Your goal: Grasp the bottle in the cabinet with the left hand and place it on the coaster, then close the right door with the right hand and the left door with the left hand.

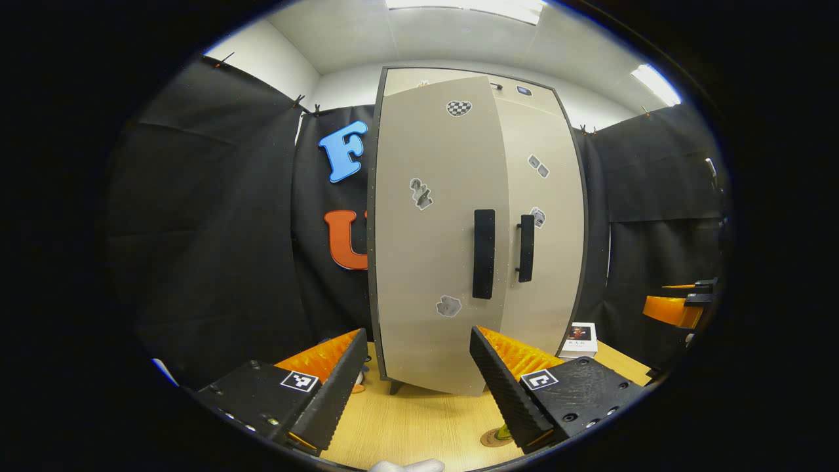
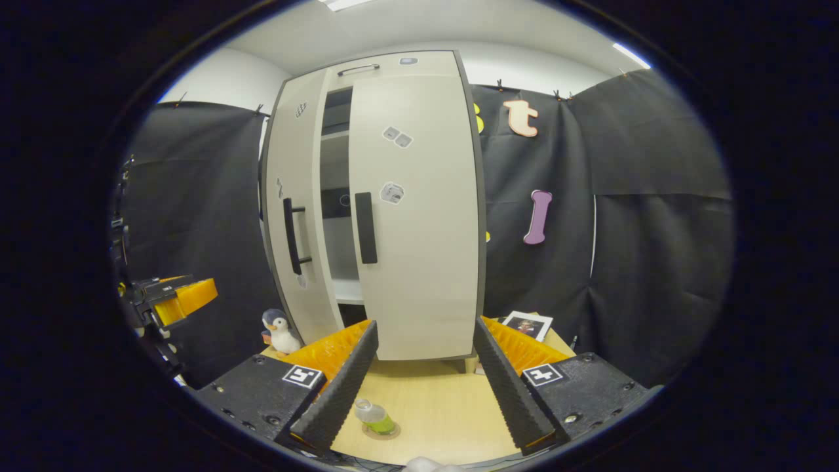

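**Inspector:** Bottle (image 2: 374,415) located on the wooden table (image 2: 432,406), in the right gripper view. It stands on a round coaster (image 2: 387,432), low between that gripper's fingers but touching neither. Clear body, greenish liquid in the lower part.

**Clerk:** Any label or brand on it?

**Inspector:** None legible. It is too small and distorted, so I cannot tell whether it carries print. Both grippers bear square black-and-white coded tags, not text.

**Clerk:** State of the tools?

**Inspector:** Right gripper (image 2: 426,367): jaws spread wide, nothing held. Left gripper (image 1: 419,373): likewise wide apart and empty, with the lower edge of the left door (image 1: 436,249) seen between its fingers, apparently clear of them.

**Clerk:** The cabinet?

**Inspector:** Cabinet (image 2: 393,62) stands on the table. Right door (image 2: 419,216) sits flush or very nearly so. The left door is ajar; in the right gripper view a dark gap with shelves shows between the two. Each door has a black vertical handle and several small stickers, one of them a checkered heart (image 1: 459,108); no wording can be made out.

**Clerk:** Surroundings, obstructions?

**Inspector:** A toy penguin (image 2: 280,333) stands by the cabinet's left foot. A small framed photograph (image 2: 526,325) stands at the right side. In the left gripper view the coaster's edge (image 1: 493,439) peeks out beside the right finger.
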A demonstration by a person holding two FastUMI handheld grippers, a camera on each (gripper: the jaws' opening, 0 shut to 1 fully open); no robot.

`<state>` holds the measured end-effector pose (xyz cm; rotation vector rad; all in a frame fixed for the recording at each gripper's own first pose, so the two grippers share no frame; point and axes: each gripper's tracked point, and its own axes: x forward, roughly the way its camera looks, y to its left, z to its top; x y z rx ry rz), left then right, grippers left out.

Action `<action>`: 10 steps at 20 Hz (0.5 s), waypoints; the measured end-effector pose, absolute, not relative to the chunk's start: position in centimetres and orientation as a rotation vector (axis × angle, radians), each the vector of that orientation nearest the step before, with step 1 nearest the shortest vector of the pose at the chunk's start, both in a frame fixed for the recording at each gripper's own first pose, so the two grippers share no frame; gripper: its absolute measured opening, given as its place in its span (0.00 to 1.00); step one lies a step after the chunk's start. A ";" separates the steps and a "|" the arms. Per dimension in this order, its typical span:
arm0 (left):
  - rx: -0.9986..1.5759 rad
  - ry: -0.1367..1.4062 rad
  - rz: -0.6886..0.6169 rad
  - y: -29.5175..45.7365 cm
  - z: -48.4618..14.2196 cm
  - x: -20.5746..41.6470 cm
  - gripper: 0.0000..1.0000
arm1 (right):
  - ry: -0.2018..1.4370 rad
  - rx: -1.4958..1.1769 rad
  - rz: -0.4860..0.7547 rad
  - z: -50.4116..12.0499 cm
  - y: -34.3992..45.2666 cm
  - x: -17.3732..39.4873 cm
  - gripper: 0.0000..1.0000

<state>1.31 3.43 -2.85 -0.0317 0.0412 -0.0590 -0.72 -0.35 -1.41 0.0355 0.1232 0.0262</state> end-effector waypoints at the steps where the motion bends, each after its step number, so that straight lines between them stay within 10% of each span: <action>1: -0.033 0.039 -0.056 3.4 -2.9 0.9 0.96 | 0.123 0.038 0.024 -1.6 -0.3 -0.7 0.94; 10: -0.021 0.049 -0.044 2.2 -3.9 -0.3 0.96 | 0.128 0.014 0.041 -2.0 0.4 -0.6 0.96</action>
